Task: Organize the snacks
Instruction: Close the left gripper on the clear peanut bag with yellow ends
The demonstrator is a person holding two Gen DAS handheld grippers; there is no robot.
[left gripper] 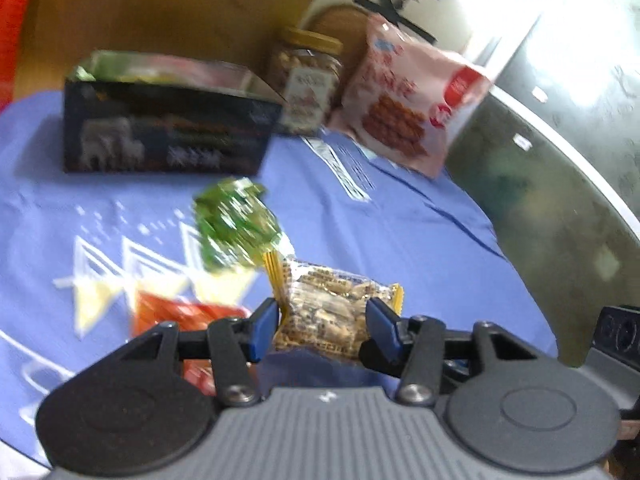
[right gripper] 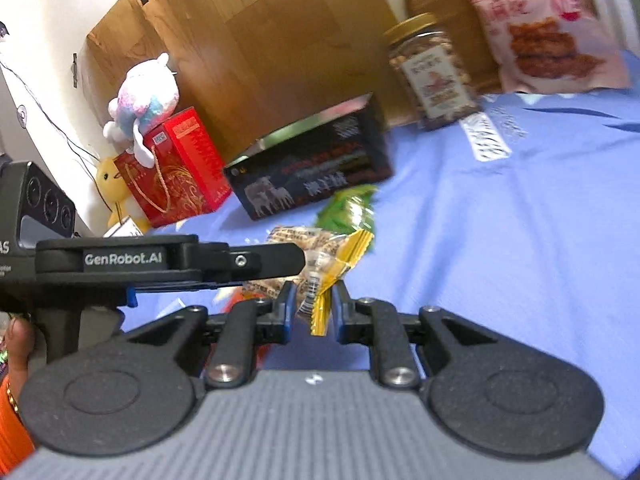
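A clear peanut packet with yellow ends (left gripper: 324,312) sits between my left gripper's (left gripper: 322,326) blue fingers, which close on its sides. In the right wrist view the same packet (right gripper: 320,256) has its yellow end pinched between my right gripper's (right gripper: 314,308) fingers, and the left gripper (right gripper: 168,260) reaches in from the left. A green snack packet (left gripper: 234,228) lies on the blue cloth just beyond. A red packet (left gripper: 180,314) lies to the left, partly hidden by the left gripper. A dark open box (left gripper: 168,120) stands further back.
A nut jar (left gripper: 308,84) and a pink snack bag (left gripper: 412,100) stand at the back by a wooden board. A red gift box (right gripper: 176,168) with plush toys (right gripper: 140,96) sits at far left. The blue cloth (right gripper: 520,240) covers the table; its edge falls away at right (left gripper: 520,280).
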